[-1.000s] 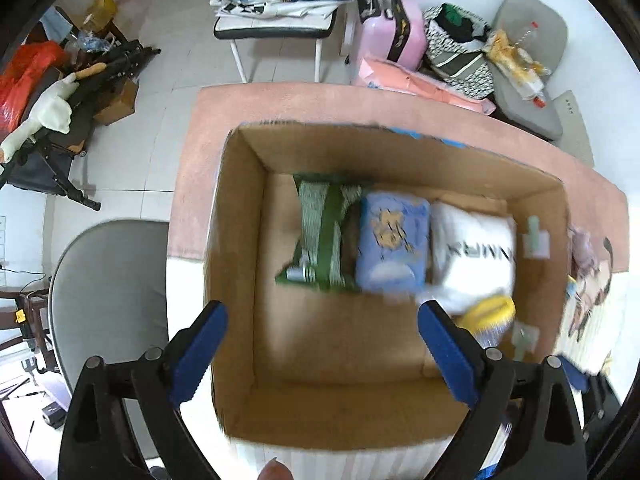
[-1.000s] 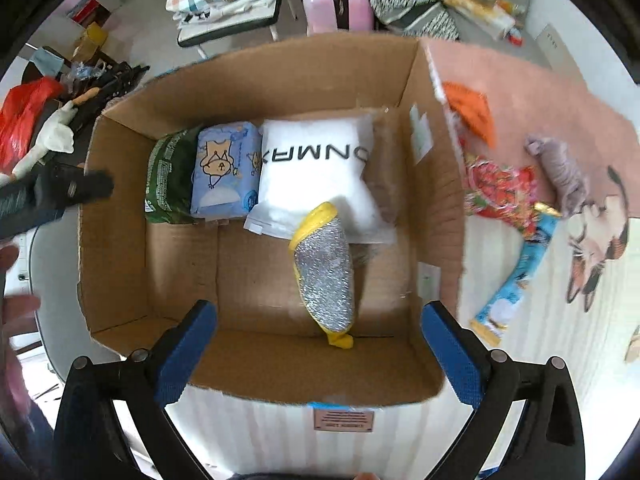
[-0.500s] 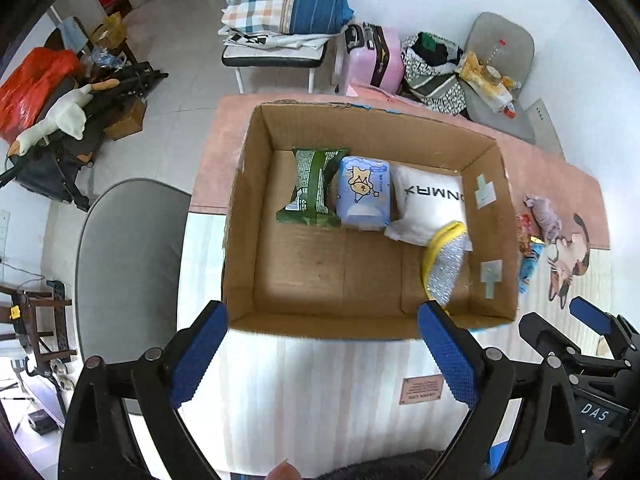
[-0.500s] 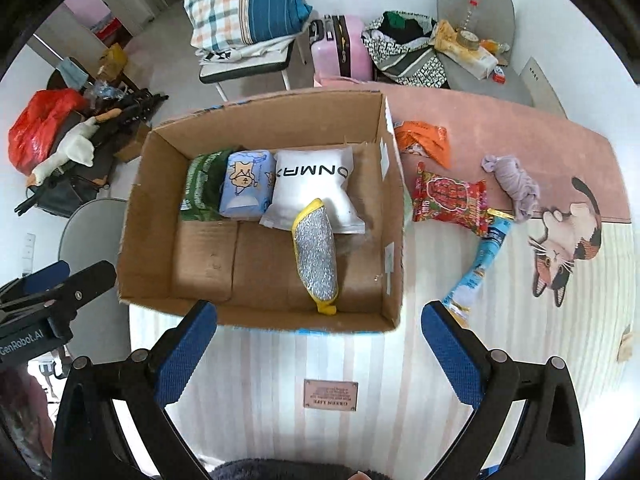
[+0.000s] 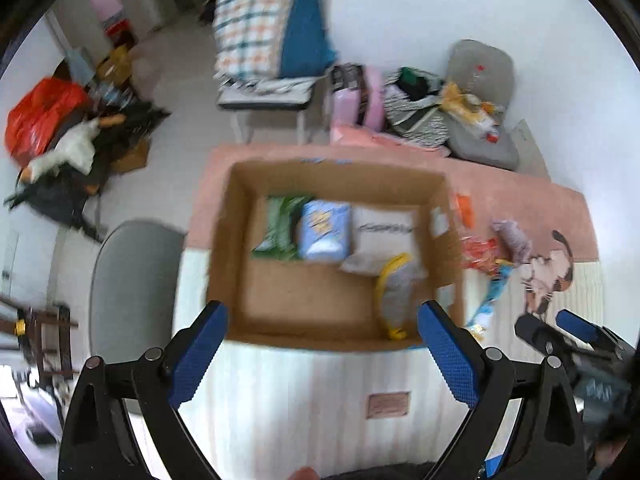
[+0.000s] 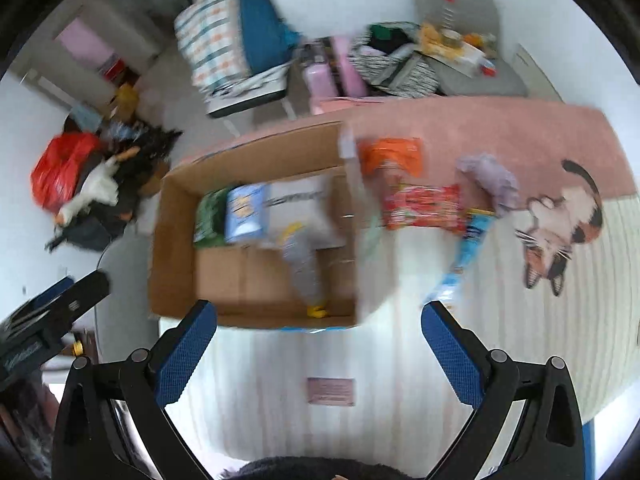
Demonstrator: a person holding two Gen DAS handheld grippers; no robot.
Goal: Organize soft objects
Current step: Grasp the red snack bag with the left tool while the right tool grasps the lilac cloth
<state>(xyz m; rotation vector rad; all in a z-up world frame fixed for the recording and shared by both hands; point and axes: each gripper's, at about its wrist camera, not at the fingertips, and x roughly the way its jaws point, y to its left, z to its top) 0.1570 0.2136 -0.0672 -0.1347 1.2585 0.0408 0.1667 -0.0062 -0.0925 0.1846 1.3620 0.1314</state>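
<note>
A cardboard box (image 5: 236, 248) (image 6: 172, 240) stands on the table and holds a green pack (image 5: 280, 228), a blue tissue pack (image 5: 324, 230), a white pouch (image 5: 384, 226) and a silver and yellow scrubber (image 5: 396, 292). To its right lie an orange bag (image 6: 394, 156), a red snack pack (image 6: 424, 208), a grey cloth (image 6: 490, 182) and a blue tube (image 6: 466, 248). My left gripper (image 5: 320, 356) is open and empty, above the box's near edge. My right gripper (image 6: 320, 350) is open and empty, above the table in front of the box.
The mat is striped white near me, pink beyond, with a cat picture (image 6: 560, 220) at right. A grey chair (image 5: 132, 292) stands left of the table. A folding chair with a plaid pillow (image 5: 272, 40), a pink suitcase (image 5: 356, 100) and floor clutter lie beyond.
Both grippers have pulled up and back from the box, which now looks smaller. The right view has swung right, over the loose items beside the box. Both stay open.
</note>
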